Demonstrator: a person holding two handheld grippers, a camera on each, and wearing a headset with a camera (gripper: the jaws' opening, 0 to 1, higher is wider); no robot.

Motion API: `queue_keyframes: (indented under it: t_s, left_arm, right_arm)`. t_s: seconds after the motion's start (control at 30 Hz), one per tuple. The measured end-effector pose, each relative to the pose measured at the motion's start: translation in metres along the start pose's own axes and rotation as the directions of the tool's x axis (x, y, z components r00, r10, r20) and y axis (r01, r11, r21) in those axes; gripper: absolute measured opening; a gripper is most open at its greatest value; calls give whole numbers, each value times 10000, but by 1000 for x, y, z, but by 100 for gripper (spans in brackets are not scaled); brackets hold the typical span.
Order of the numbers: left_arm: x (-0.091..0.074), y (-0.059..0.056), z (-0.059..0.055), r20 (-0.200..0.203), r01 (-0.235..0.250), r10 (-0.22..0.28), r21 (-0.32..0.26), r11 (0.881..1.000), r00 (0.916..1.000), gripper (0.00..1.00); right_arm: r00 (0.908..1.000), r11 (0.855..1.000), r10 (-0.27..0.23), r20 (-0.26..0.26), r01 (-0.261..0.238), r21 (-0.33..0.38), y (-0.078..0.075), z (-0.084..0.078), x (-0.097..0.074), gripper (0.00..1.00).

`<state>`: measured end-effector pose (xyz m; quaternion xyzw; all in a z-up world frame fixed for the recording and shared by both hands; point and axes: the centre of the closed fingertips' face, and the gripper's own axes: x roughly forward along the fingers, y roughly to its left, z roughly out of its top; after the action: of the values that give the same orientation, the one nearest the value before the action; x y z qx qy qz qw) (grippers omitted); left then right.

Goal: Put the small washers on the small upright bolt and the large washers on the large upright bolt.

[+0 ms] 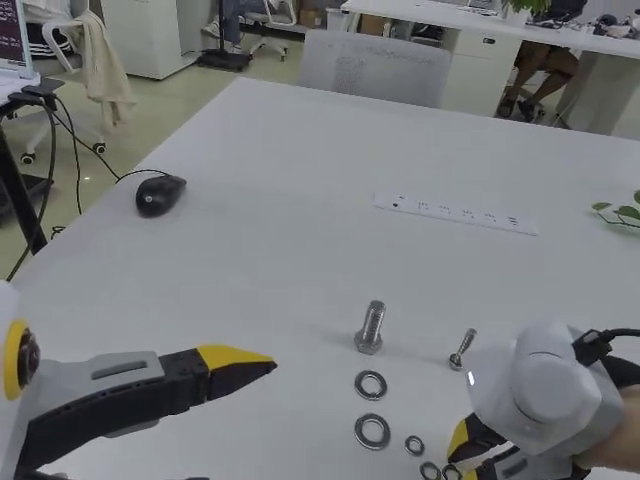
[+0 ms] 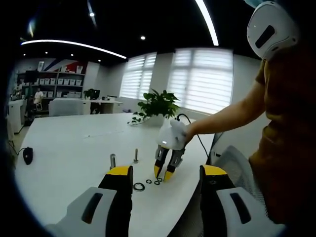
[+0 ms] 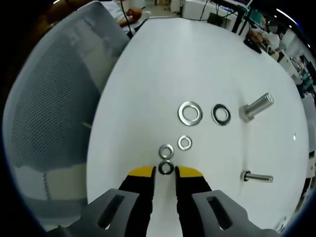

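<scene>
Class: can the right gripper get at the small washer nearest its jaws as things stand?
Probably yes: the right gripper is open, and that small washer lies just ahead of its jaws, nothing between.

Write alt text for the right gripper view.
Yellow-tipped black right tongs straddle a small dark metal washer lying on the white table. Beyond it are two small silver washers, two large metal washers, a large steel bolt and a small steel bolt.
</scene>
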<state>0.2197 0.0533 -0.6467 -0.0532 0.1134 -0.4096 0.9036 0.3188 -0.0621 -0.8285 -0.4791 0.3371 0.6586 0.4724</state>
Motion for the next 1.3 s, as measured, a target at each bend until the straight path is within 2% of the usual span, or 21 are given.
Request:
queue_keyframes:
  t_s: [0.33, 0.67, 0.93, 1.3]
  left_arm:
    - [3, 0, 1, 13, -42, 43, -11, 10000, 10000, 54]
    - [3, -3, -2, -62, -102, 102, -20, 9999, 9999, 54]
    - [1, -2, -1, -95, -188, 188, -8, 9998, 9998, 54]
    - [7, -2, -2, -183, -39, 39, 9, 10000, 9998, 54]
  right_arm:
    - [9999, 9992, 49, -146, -55, -402, -2, 0, 0, 15]
    - [9995, 9995, -54, -296, 45, -318, -2, 0, 0, 13]
    - [9998, 9998, -108, -172, 105, -151, -4, -1, -2, 12]
    - [9981, 9981, -618, -69, 618, 19, -24, -6, -22, 12]
